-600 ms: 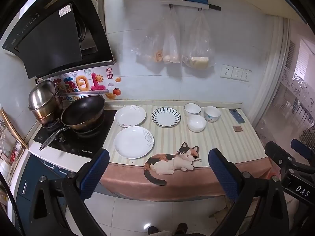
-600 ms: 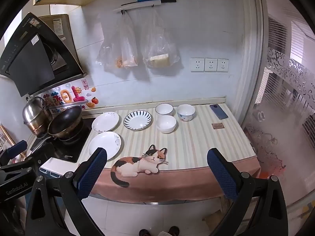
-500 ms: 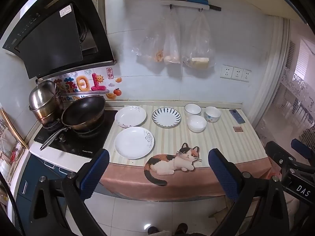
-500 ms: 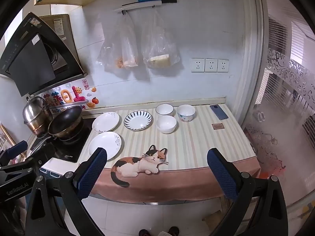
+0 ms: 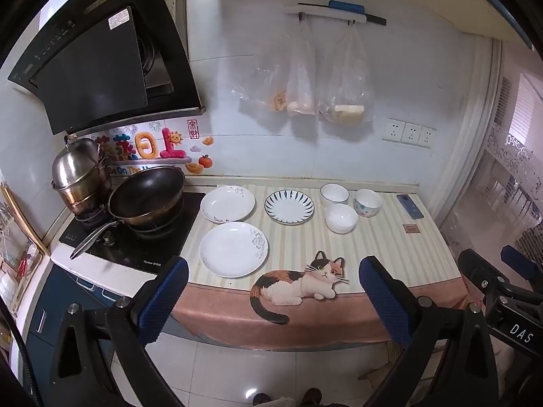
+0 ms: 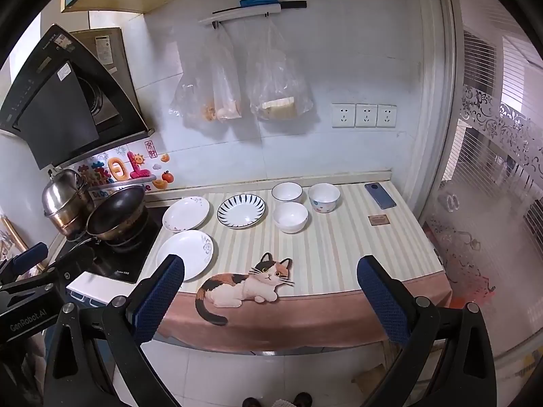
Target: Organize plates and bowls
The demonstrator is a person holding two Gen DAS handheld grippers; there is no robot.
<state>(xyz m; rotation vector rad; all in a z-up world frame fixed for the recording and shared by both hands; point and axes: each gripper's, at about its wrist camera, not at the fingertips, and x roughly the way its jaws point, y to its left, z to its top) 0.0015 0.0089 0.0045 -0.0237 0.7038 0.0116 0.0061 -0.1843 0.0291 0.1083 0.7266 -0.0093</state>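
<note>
On the striped counter (image 5: 383, 240) lie three plates: a white flower plate in front (image 5: 233, 249) (image 6: 185, 254), a white plate behind it (image 5: 227, 203) (image 6: 186, 213), and a blue-striped plate (image 5: 289, 207) (image 6: 241, 211). To their right stand three bowls: a plain white one in front (image 5: 341, 218) (image 6: 291, 217), a blue-rimmed one (image 5: 334, 194) (image 6: 286, 192) and a dotted one (image 5: 368, 202) (image 6: 323, 197). My left gripper (image 5: 271, 295) and right gripper (image 6: 269, 295) are both open and empty, held back off the counter's front edge.
A black wok (image 5: 146, 196) and a steel pot (image 5: 79, 176) sit on the hob (image 5: 129, 237) at the left. A phone (image 5: 410, 206) and a small brown card (image 5: 410, 229) lie at the right. Plastic bags (image 5: 305, 81) hang on the wall.
</note>
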